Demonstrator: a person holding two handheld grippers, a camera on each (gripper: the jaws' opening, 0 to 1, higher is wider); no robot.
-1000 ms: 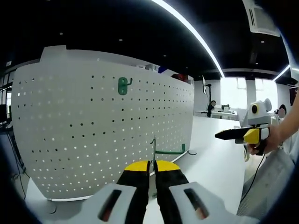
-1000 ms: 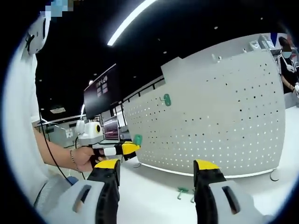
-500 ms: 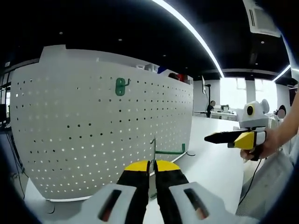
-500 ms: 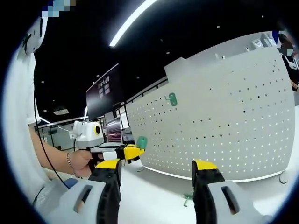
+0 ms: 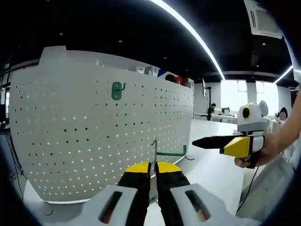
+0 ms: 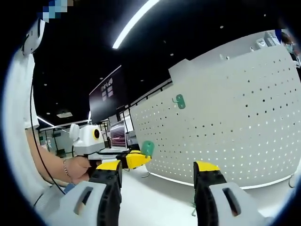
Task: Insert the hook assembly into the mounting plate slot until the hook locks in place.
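- In the left gripper view, the left gripper (image 5: pixel 153 170) has its jaws pinched nearly together on a green hook (image 5: pixel 165 151), whose metal plate stands up between the tips and whose arm reaches to the right. The white pegboard (image 5: pixel 84 136) stands upright just ahead on the white table (image 5: pixel 211 162), and a second green hook (image 5: pixel 117 89) already hangs high on the board.
- Risk here: the grip looks thin, right on the plate's edge. If the hook meets the holes at an angle it could twist in the jaws or drop out.
- Also here, the right gripper (image 5: pixel 200 141) comes in from the right, close by. The two tools could knock together.
- In the right gripper view, that gripper's own jaws stand wide apart with nothing between them. The left gripper (image 6: pixel 143 153) shows at the left, the green piece at its tip near the board's edge.
- Risk: the freestanding board may tip or slide under an unbraced push, so the hook might never lock.
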